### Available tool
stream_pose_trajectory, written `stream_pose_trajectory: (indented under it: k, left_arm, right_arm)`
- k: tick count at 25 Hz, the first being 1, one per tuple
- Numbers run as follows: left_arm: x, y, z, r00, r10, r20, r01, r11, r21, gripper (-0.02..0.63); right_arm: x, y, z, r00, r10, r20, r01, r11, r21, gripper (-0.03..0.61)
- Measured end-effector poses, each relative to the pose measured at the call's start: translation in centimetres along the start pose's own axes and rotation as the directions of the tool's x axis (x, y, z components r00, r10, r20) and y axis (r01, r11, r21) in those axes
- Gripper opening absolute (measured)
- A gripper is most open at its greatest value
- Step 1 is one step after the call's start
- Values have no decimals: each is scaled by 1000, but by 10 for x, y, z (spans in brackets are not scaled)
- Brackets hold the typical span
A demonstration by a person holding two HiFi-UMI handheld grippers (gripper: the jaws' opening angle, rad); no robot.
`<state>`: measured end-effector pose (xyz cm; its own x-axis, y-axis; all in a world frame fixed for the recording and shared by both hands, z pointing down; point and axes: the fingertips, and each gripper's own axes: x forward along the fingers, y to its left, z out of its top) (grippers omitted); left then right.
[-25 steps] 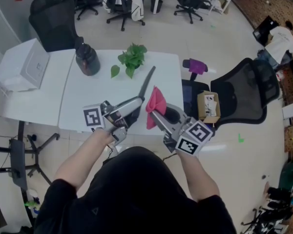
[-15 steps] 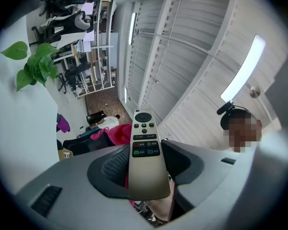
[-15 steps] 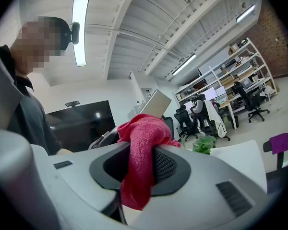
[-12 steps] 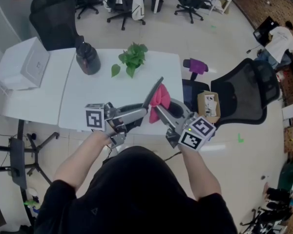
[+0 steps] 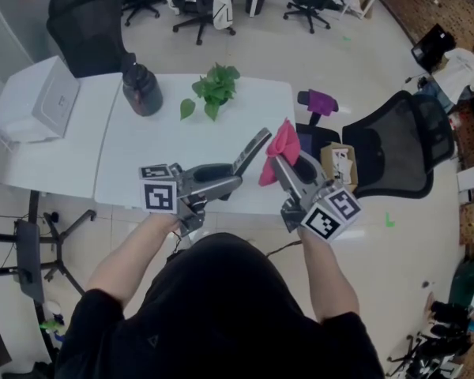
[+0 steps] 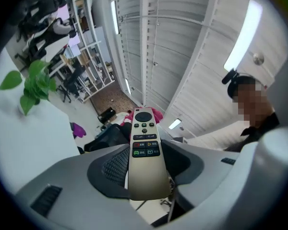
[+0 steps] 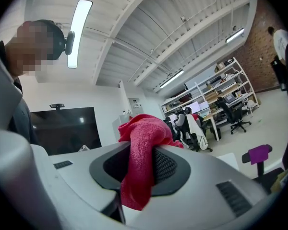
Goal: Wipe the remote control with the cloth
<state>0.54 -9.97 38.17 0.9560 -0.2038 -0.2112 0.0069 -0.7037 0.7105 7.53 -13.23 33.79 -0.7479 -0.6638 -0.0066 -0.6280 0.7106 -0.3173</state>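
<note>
My left gripper (image 5: 231, 177) is shut on a slim gold remote control (image 5: 250, 151), which sticks out up and to the right over the white table's front edge. In the left gripper view the remote control (image 6: 145, 157) lies between the jaws with its buttons facing the camera. My right gripper (image 5: 282, 164) is shut on a pink cloth (image 5: 281, 143), held just right of the remote's tip. In the right gripper view the cloth (image 7: 141, 162) bulges out above the jaws and hangs down between them.
On the white table (image 5: 166, 144) stand a potted green plant (image 5: 214, 90), a dark jug (image 5: 141, 90) and a white box (image 5: 39, 106) at the left. A black office chair (image 5: 395, 156), a purple stool (image 5: 320, 101) and a cardboard box (image 5: 341, 168) are to the right.
Both grippers have shifted to the right. The remote has tilted lower, and the cloth has moved from beside the remote's middle out past its tip.
</note>
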Motion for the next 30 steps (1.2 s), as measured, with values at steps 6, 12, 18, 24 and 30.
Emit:
stream_pose_trajectory:
  k: [6,12,18,24,30]
  left_arm:
    - [-23,80,-7,898,440,-26,-412,859,304,210]
    - [-53,171,-44,624,778,-71,-640,561,524,210]
    - [-77,251,-86,428,894,-133,-702,422,574,211]
    - [-100,298,-111,284,939,-196,-713,343,612,212]
    - [-107,316,-127,241,948,-209,-734,320,600,212]
  right_arm:
    - [-18,-9,-22,978,-187,-95,164,963,-215,107]
    - [-30,-4,-60,945,-264,-191,203,936,-289,107]
    - [-40,0,-87,918,-298,-260,225,934,-277,107]
    - [-45,7,-99,908,-299,-294,220,937,-272,107]
    - [-51,6,-100,898,-316,-306,235,932,-274,107]
